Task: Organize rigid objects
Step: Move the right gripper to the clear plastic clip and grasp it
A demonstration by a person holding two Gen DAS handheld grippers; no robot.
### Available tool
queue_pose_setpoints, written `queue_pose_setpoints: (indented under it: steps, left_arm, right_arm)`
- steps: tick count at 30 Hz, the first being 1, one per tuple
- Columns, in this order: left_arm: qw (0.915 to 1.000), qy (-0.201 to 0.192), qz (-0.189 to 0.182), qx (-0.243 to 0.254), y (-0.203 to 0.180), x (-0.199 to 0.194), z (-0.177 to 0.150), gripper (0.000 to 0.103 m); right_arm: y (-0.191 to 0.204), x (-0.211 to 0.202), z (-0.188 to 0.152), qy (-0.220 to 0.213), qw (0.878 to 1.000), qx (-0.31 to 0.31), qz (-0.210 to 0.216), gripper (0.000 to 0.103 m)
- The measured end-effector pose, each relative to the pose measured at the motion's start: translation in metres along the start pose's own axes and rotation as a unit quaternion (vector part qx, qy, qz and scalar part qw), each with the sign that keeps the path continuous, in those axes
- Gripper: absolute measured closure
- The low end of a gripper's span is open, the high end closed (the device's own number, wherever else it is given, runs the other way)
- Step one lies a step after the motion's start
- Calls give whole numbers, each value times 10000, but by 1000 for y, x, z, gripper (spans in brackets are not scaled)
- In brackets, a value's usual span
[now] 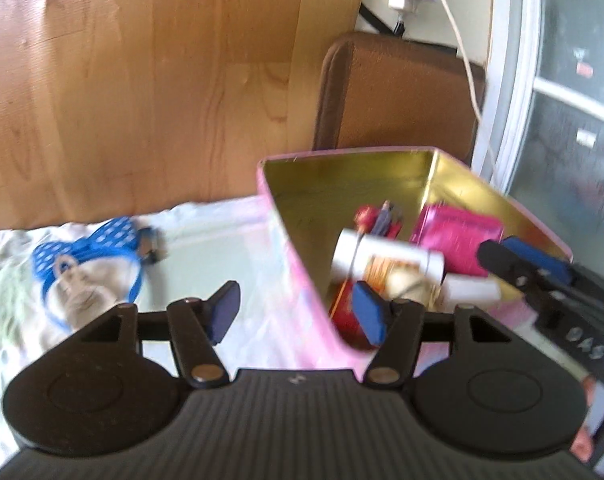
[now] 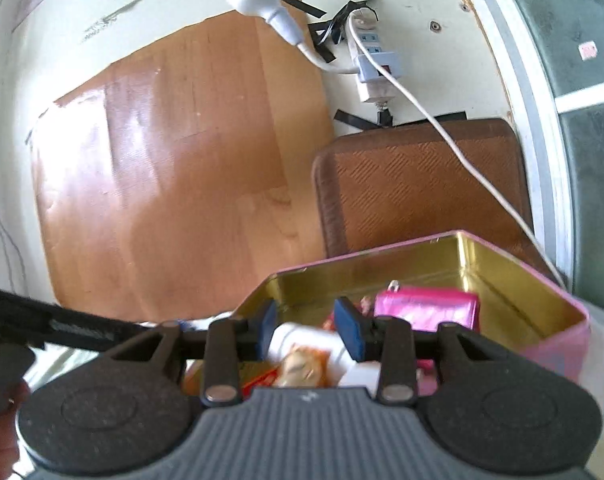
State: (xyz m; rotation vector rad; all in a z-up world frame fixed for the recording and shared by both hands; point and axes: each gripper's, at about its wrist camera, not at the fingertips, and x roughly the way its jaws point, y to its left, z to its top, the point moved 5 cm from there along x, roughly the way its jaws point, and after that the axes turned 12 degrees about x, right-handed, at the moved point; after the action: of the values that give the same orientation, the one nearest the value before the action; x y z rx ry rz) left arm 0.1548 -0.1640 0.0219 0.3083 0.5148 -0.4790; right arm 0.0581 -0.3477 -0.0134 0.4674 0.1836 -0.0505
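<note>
A pink tin box [image 1: 302, 280] with a gold inside stands on a pale cloth; it also shows in the right wrist view [image 2: 558, 344]. Inside lie a white bottle [image 1: 386, 256], a pink pouch [image 1: 458, 236], a red packet [image 1: 346, 312] and other small items. My left gripper [image 1: 298, 312] is open, its jaws straddling the box's near left wall. My right gripper [image 2: 308, 334] is open above the box, just over the white bottle [image 2: 302, 338] with nothing held; it also shows in the left wrist view [image 1: 514, 256]. A blue polka-dot headband [image 1: 98, 248] lies on the cloth at left.
A brown padded chair [image 2: 422, 184] stands behind the box. A wood-pattern floor [image 1: 142, 80] lies beyond. A white power strip [image 2: 374, 64] and a white cord [image 2: 442, 128] hang on the wall; a glass door [image 1: 574, 120] is at right.
</note>
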Motion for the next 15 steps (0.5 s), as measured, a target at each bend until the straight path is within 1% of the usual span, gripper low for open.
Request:
queue_pose_setpoints:
  steps: [4,11,15]
  left_arm:
    - [9999,70,95,59,5,-10,-18,39]
    - [9994,92,333,29,22,-22,-42,39]
    - [9986,131,518,-24,40,-27,-55,39]
  right_arm:
    - [11,-17,-13,183,9998,94,56,69]
    - [33,-21,-27,507,9987,44,102,69]
    - [51,-20,-37,639,9977,-113,178,67]
